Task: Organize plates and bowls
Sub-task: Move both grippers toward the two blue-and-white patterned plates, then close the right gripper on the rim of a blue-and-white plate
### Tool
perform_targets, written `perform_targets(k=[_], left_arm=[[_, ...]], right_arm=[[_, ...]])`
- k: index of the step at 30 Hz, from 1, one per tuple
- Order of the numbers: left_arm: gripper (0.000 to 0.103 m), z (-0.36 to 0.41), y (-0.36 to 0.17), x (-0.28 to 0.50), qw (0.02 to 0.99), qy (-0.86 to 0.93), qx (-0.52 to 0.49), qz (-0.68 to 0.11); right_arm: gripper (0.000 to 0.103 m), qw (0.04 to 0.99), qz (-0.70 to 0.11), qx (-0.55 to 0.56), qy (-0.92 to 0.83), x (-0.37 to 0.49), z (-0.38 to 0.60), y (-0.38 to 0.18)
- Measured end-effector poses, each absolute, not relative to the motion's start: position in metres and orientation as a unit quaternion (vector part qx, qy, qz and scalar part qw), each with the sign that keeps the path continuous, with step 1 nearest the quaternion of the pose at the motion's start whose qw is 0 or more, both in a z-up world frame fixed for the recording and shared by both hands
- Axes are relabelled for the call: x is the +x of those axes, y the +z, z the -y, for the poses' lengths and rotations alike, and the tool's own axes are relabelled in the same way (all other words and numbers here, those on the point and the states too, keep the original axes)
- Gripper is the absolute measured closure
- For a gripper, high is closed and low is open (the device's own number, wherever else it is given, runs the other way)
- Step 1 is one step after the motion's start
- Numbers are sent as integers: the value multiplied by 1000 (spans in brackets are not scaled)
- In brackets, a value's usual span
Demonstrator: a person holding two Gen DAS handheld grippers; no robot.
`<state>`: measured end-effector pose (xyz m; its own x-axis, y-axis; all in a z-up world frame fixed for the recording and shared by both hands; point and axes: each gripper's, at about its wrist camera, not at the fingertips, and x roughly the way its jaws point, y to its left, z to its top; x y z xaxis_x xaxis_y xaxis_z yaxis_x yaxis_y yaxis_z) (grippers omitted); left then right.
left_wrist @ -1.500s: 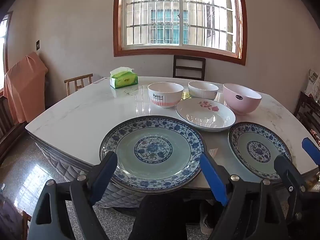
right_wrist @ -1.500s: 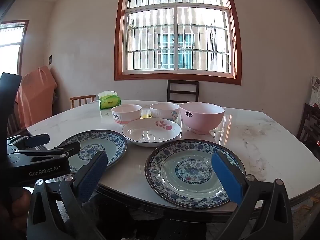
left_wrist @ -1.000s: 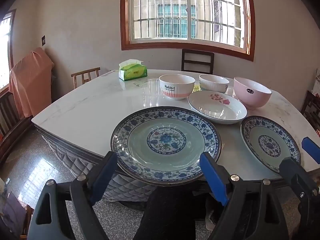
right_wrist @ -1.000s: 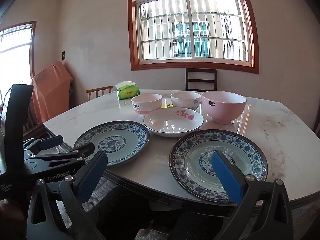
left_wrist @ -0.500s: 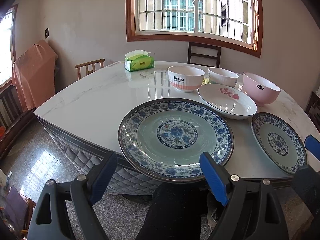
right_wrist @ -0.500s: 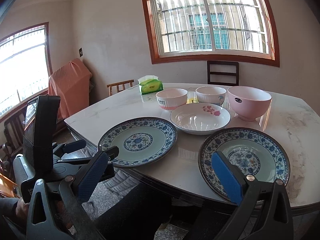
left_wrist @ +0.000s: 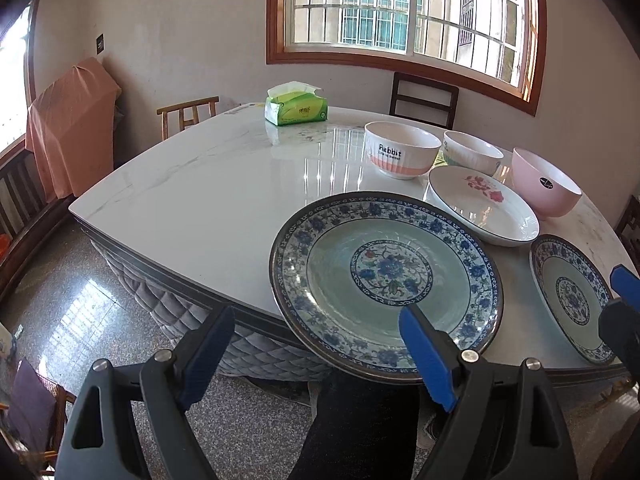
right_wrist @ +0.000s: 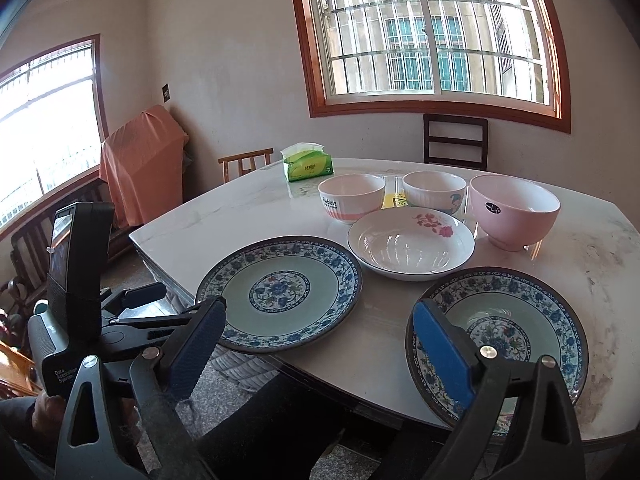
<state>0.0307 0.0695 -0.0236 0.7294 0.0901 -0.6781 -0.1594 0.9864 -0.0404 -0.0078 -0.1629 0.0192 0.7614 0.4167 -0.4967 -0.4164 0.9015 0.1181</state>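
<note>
Two blue-patterned plates lie at the table's near edge: a left one (left_wrist: pixel 386 280) (right_wrist: pixel 280 292) and a right one (left_wrist: pixel 572 296) (right_wrist: pixel 504 332). Behind them sits a white plate with red flowers (left_wrist: pixel 480 208) (right_wrist: pixel 412 244). Further back stand a white and pink "Rabbit" bowl (left_wrist: pixel 400 154) (right_wrist: pixel 350 196), a white bowl (left_wrist: pixel 472 152) (right_wrist: pixel 434 192) and a pink bowl (left_wrist: pixel 544 184) (right_wrist: pixel 514 210). My left gripper (left_wrist: pixel 316 356) is open and empty, in front of the left plate. My right gripper (right_wrist: pixel 316 348) is open and empty, before the near table edge.
A green tissue pack (left_wrist: pixel 296 110) (right_wrist: pixel 307 165) sits at the far left of the white marble table (left_wrist: pixel 208 192). Wooden chairs (left_wrist: pixel 188 114) stand around it. An orange cloth-covered object (left_wrist: pixel 68 128) is by the left wall. My legs are below the table edge.
Both grippers have swung to the left and pulled back a little, so the dishes sit further right in both views. Both stay open. No dish has moved.
</note>
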Motion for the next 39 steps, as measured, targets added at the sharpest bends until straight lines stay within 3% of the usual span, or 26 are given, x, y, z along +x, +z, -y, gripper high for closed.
perform_targets(k=[2, 3, 7, 11, 30, 33, 37, 38, 39], left_arm=[[16, -81, -23, 36, 923, 63, -55, -376], [16, -87, -24, 38, 920, 62, -62, -382], [16, -115, -27, 49, 906, 57, -102, -408], [16, -134, -32, 65, 892, 53, -130, -430], [20, -146, -51, 103, 875, 9, -127, -467], [35, -146, -50, 105, 876, 9, -121, -467], [66, -143, -49, 109, 871, -24, -130, -474], [78, -141, -48, 110, 868, -36, -134, -476], [81, -138, -47, 111, 868, -41, -130, -478]], right_arm=[[38, 933, -281, -5, 224, 2, 158, 18], [40, 930, -289, -2, 228, 6, 156, 16], [42, 917, -328, 13, 227, 28, 152, 7], [51, 901, -372, 23, 223, 57, 150, -3], [51, 852, -476, 54, 212, 124, 139, -41], [51, 846, -483, 61, 217, 127, 139, -45], [53, 845, -484, 53, 220, 132, 134, -45], [58, 844, -485, 51, 222, 133, 132, -46], [62, 845, -485, 45, 222, 133, 130, -46]])
